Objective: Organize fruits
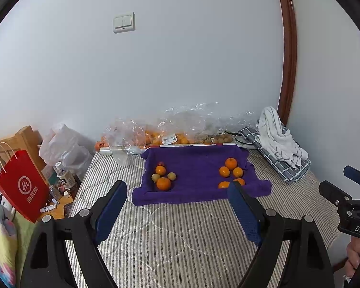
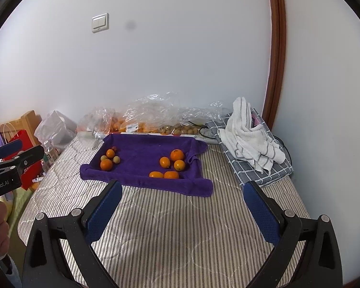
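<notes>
I hold both tools, left tool (image 1: 177, 206) and right tool (image 2: 182, 204), with jaws spread and empty above the bed (image 2: 168, 228); the fruits (image 2: 165, 162) lie on a purple towel (image 2: 144, 151) near its far edge.

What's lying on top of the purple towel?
On the purple towel lie two groups of fruit: five oranges on its right side, and on the left two oranges with smaller greenish and reddish fruits. The towel hides whatever is beneath it.
</notes>
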Action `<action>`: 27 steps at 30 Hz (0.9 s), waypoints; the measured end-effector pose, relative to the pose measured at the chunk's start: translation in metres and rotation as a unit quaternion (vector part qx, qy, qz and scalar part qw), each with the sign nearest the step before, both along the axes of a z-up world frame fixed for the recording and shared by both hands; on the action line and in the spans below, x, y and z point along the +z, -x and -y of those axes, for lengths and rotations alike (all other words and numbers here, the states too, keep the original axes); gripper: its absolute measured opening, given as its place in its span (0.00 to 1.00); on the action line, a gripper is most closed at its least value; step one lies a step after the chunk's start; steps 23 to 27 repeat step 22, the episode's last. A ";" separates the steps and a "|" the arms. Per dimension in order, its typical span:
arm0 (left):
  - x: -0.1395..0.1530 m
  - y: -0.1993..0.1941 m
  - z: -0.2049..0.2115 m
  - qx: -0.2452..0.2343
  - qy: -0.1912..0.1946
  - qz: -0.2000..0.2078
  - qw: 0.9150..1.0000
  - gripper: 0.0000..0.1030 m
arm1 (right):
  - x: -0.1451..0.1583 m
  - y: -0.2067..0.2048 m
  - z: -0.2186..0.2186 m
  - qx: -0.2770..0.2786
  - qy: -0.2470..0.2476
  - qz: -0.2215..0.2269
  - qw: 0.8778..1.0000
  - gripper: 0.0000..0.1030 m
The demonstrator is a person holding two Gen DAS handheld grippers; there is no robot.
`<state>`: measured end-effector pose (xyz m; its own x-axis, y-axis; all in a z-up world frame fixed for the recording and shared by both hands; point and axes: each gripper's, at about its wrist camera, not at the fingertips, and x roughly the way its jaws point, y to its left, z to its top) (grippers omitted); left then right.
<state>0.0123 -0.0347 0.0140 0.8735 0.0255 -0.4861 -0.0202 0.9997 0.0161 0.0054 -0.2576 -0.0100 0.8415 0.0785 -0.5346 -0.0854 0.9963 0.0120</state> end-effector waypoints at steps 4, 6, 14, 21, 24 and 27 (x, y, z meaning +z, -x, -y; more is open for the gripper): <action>0.000 0.000 0.000 0.000 0.001 0.000 1.000 0.83 | -0.001 0.000 -0.001 0.001 0.000 0.000 1.000 0.97; 0.000 0.000 0.000 0.000 0.000 0.000 1.000 0.83 | -0.001 0.000 -0.001 0.001 0.000 0.000 1.000 0.97; 0.000 0.000 -0.001 0.000 0.001 0.000 1.000 0.83 | -0.001 0.000 -0.001 0.002 -0.001 0.001 1.000 0.97; -0.001 0.000 -0.001 -0.003 -0.001 0.001 1.000 0.83 | -0.001 0.000 -0.002 0.003 0.000 0.001 1.000 0.97; -0.001 0.000 -0.001 -0.003 -0.003 0.002 1.000 0.83 | -0.001 0.000 -0.002 0.002 0.000 0.001 1.000 0.97; -0.001 0.000 -0.001 -0.003 -0.003 0.002 1.000 0.83 | -0.001 0.000 -0.002 0.002 0.000 0.001 1.000 0.97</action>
